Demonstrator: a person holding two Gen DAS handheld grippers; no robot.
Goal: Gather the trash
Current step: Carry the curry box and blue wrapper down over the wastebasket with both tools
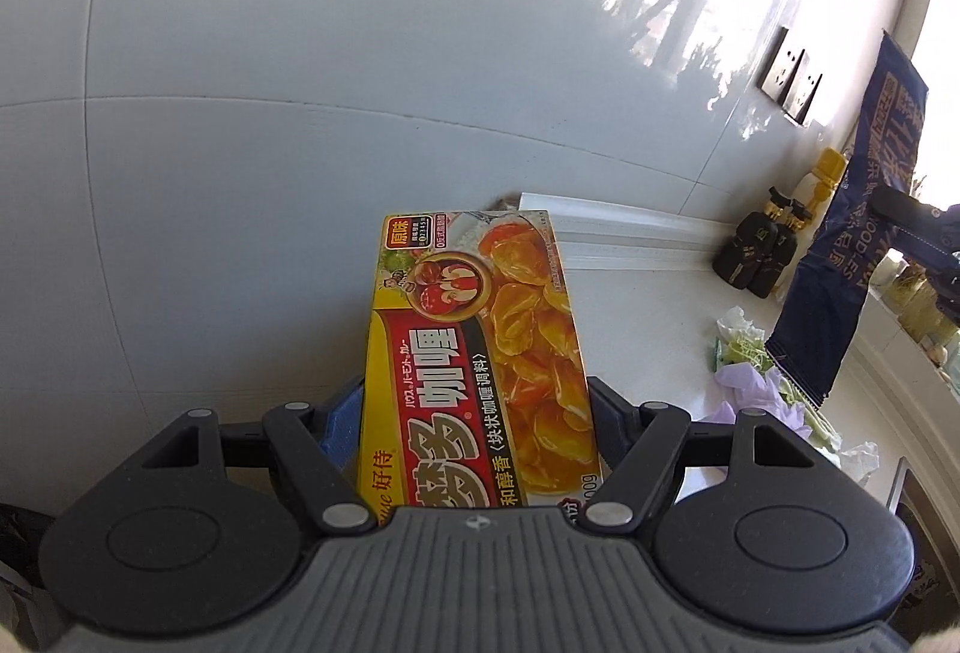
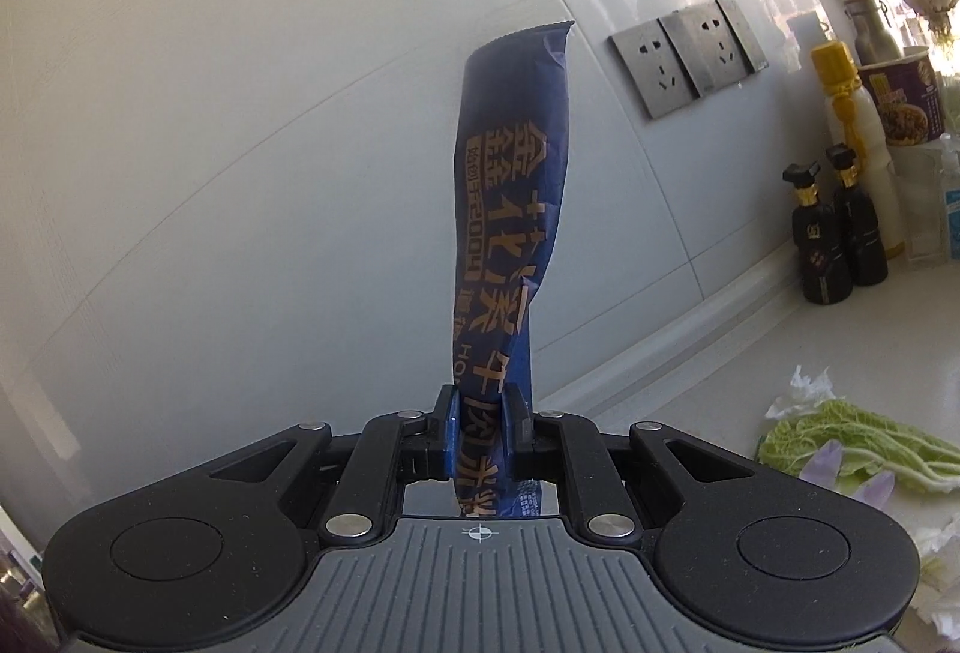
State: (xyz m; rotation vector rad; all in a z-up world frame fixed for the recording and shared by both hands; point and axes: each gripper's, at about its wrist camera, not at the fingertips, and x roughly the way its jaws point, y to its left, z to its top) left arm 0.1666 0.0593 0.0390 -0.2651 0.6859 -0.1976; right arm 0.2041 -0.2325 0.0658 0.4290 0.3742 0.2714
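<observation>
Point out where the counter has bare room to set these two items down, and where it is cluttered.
Bare counter lies between the curry box and the vegetable scraps, up to the wall ledge. Crowded: the scraps and, behind them, the dark bottles along the wall.

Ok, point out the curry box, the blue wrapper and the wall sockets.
curry box [image 1: 480, 353]: left wrist view, middle of its printed front.
blue wrapper [image 2: 510, 209]: right wrist view, middle of the upright part.
wall sockets [image 2: 690, 53]: right wrist view, middle plate.

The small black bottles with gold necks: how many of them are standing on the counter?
2. The left bottle and the right bottle stand side by side on the counter against the wall, below the sockets. Others may be hidden behind them.
</observation>
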